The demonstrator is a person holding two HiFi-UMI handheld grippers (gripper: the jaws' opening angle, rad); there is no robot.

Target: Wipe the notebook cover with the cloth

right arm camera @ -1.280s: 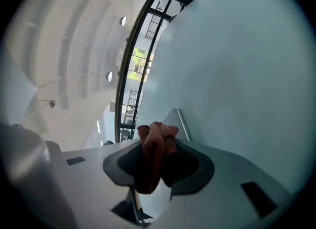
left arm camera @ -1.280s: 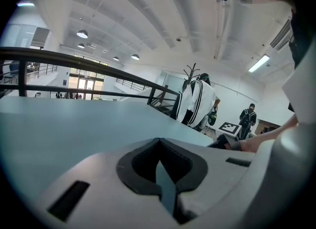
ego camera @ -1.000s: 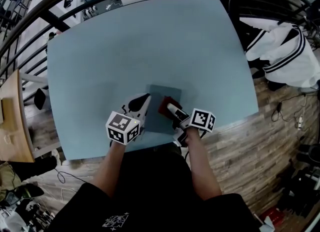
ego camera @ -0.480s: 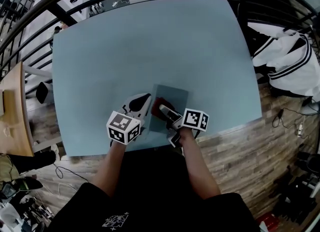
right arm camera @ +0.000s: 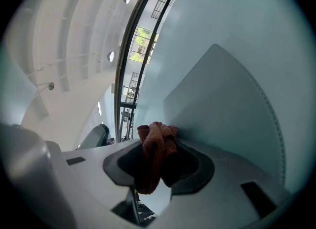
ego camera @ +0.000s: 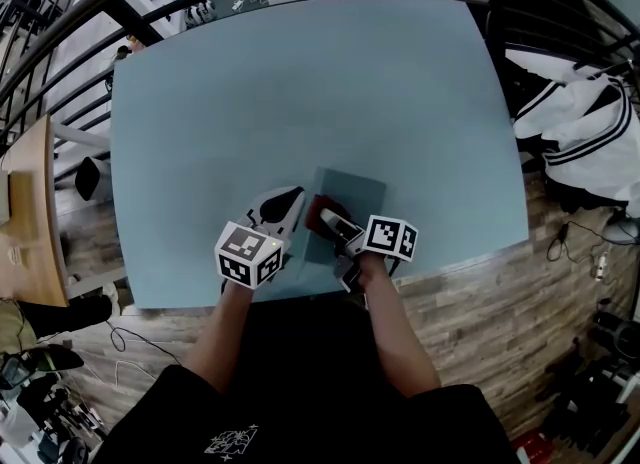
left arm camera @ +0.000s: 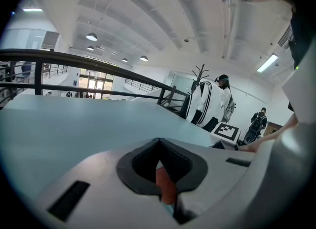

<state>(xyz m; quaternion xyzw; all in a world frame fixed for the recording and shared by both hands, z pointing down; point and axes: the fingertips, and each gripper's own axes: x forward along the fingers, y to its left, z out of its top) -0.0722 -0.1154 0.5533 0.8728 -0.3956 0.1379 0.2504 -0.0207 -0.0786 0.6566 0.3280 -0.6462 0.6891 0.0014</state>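
Clamping the bunched red cloth [right arm camera: 155, 146], the right gripper [ego camera: 327, 219] is pressing it onto the notebook [ego camera: 357, 200] near its left side. Most of the cover is lying ahead and rightward, while the left gripper [ego camera: 288, 203], jaws closed together, is resting at its left edge.

The cloth [right arm camera: 157, 146] is a ribbed red knit, the notebook cover [right arm camera: 227, 114] smooth and matt like the table [ego camera: 300, 92].

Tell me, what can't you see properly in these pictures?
1. Notebook: head view, its near part hides under the left gripper, right gripper and red cloth.
2. Orange-red sliver: left gripper view, too little shows between the jaws to name it.
3. Red cloth's lower end: right gripper view, that gripper's jaws cover it.
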